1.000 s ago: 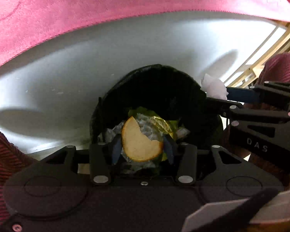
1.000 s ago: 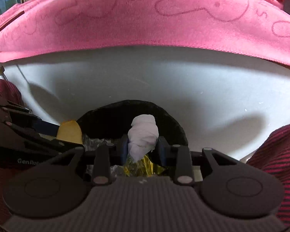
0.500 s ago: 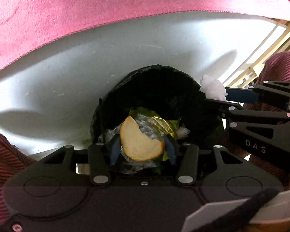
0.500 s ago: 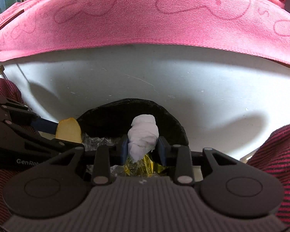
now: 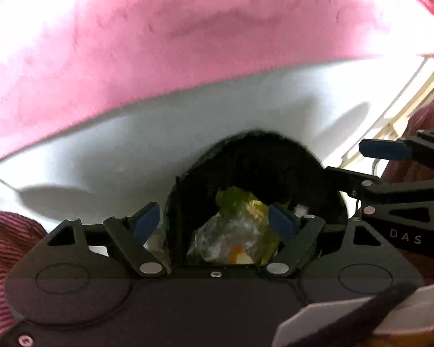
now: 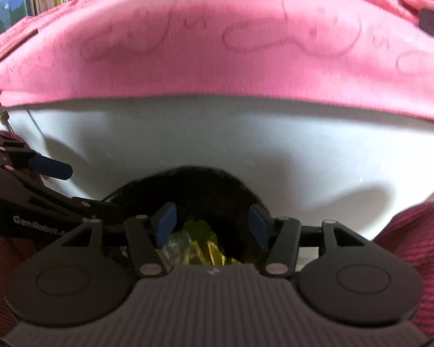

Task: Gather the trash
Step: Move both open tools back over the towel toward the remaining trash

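A black bin [image 5: 254, 167] stands against a white panel, below both grippers. Inside lie crumpled clear plastic and yellow-green wrappers [image 5: 234, 228], an orange scrap and a small white bit [image 5: 301, 209]. My left gripper [image 5: 214, 222] hangs open over the bin's mouth with nothing between its blue pads. In the right wrist view my right gripper [image 6: 212, 224] is open and bare too, over the same bin [image 6: 188, 190] and the wrappers [image 6: 199, 243]. Each gripper shows at the edge of the other's view.
A pink towel [image 6: 217, 57] drapes over the top of the white panel [image 6: 217, 138] behind the bin. Books and clutter line the far back. Red striped sleeves [image 6: 413, 231] flank the grippers. A wooden frame [image 5: 413, 92] stands at the right.
Both grippers have opened. The round cracker has left the left gripper and the white tissue wad has left the right gripper; both views have shifted slightly and blurred.
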Available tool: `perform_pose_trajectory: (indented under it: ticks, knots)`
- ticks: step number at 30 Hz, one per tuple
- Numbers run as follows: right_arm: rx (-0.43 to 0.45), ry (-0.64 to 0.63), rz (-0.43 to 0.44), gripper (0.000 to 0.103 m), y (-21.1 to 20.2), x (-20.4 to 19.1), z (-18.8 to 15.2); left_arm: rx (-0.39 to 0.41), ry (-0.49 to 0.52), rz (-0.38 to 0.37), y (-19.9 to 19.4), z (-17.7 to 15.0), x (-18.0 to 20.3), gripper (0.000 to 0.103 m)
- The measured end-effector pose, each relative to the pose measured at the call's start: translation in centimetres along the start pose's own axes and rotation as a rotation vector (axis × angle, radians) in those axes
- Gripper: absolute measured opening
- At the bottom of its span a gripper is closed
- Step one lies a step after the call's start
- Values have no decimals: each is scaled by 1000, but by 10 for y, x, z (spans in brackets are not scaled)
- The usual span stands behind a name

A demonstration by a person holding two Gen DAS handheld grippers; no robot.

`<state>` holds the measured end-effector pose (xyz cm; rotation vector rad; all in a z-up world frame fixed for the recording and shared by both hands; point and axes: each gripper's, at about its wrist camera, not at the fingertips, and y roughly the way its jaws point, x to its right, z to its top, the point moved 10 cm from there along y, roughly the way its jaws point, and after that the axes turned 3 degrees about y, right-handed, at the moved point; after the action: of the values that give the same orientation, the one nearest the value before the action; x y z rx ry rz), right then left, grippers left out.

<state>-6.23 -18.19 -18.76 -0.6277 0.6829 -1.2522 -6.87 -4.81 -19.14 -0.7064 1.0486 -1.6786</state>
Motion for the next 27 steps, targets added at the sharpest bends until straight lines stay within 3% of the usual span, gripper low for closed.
perform_pose_trajectory:
  ticks: [8,13,20,27]
  knots:
    - [172,-51,22,76,-45,5,49,210,-47,-73,-65,50,-16,84]
    - [273,-61,-2,79,-58,14,87,345,-99,-73,-94,88,-36,87]
    - [358,-17,-50,82,-47,34,130,437,-121,-7,-98,129,-55,87]
    - [384,27,-77,85,-27,53,171,459,-163,29,-71,178,-76,87]
